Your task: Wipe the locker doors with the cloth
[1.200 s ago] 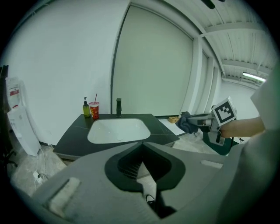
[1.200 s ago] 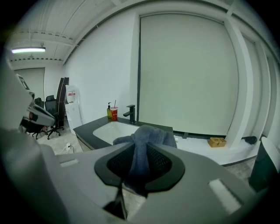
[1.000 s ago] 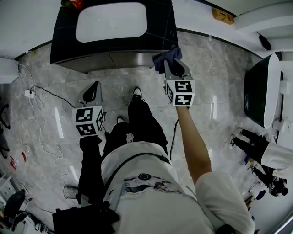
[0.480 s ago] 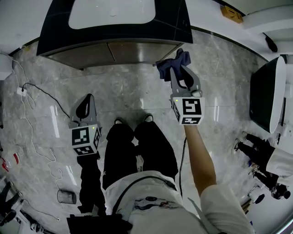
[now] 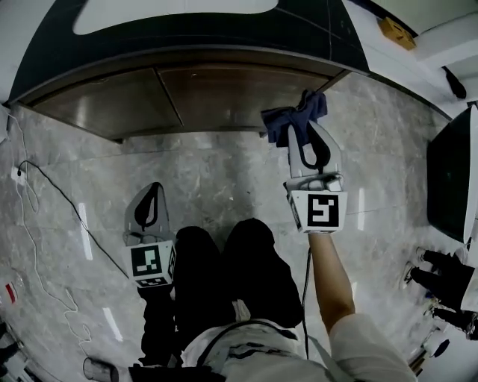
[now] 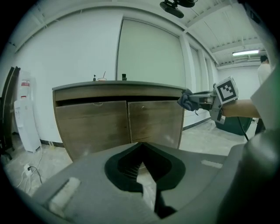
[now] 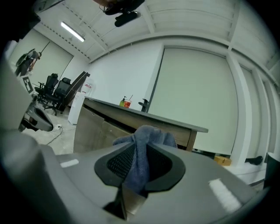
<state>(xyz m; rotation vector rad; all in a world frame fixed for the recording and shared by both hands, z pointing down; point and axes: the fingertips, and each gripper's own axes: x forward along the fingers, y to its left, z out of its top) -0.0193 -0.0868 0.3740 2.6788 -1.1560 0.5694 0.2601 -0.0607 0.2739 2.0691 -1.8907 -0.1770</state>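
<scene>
A wooden cabinet stands under a dark counter, with a left door (image 5: pixel 97 101) and a right door (image 5: pixel 239 89), both closed. My right gripper (image 5: pixel 305 113) is shut on a blue cloth (image 5: pixel 282 119), which bunches out past the fingertips. The cloth hangs just in front of the right door's right edge; whether it touches the wood I cannot tell. In the right gripper view the cloth (image 7: pixel 151 133) fills the jaws. My left gripper (image 5: pixel 153 189) hangs low over the floor, well short of the doors (image 6: pixel 92 127), shut and empty. The left gripper view shows the cloth (image 6: pixel 189 99) by the cabinet's corner.
A white sink (image 5: pixel 164 11) sits in the dark counter (image 5: pixel 314 30). A cable (image 5: pixel 52 201) trails over the marble floor at left. A large black object (image 5: pixel 448 179) and another person's feet (image 5: pixel 441 268) are at right. A water dispenser (image 6: pixel 26 118) stands left of the cabinet.
The cabinet has come closer and larger in the head view. My right gripper stays at the right door's edge, still holding the cloth. The left gripper stays low.
</scene>
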